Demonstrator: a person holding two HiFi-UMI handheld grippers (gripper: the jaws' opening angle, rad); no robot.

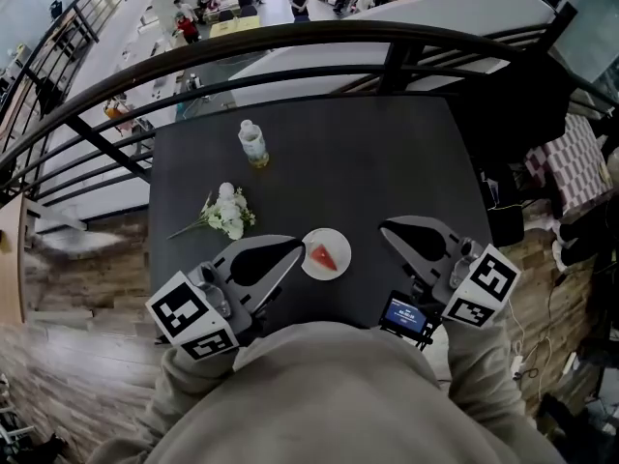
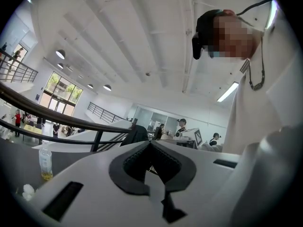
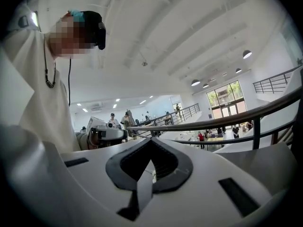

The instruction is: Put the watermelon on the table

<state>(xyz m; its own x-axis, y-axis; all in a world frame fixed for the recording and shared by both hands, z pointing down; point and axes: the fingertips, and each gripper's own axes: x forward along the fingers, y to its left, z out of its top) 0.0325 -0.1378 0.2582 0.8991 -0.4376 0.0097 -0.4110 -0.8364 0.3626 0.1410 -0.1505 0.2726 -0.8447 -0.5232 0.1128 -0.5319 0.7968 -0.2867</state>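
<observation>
A red watermelon slice (image 1: 324, 256) lies on a small white plate (image 1: 311, 244) near the front edge of the dark table (image 1: 377, 172). My left gripper (image 1: 295, 246) hangs just left of the plate, its tips close to the rim, shut with nothing in it. To the right of the plate, a short gap away, my right gripper (image 1: 385, 228) is also shut and empty. In the left gripper view the left gripper (image 2: 150, 143) has its jaws meeting at the tip. The right gripper (image 3: 150, 140) shows the same in its own view. Both point level, off across the hall.
A clear bottle (image 1: 252, 144) with yellowish liquid stands at the table's back left. A bunch of white flowers (image 1: 228, 212) lies left of the plate. A dark curved railing (image 1: 290, 42) runs behind the table. Bags and a checked cloth (image 1: 571, 167) sit on the floor at right.
</observation>
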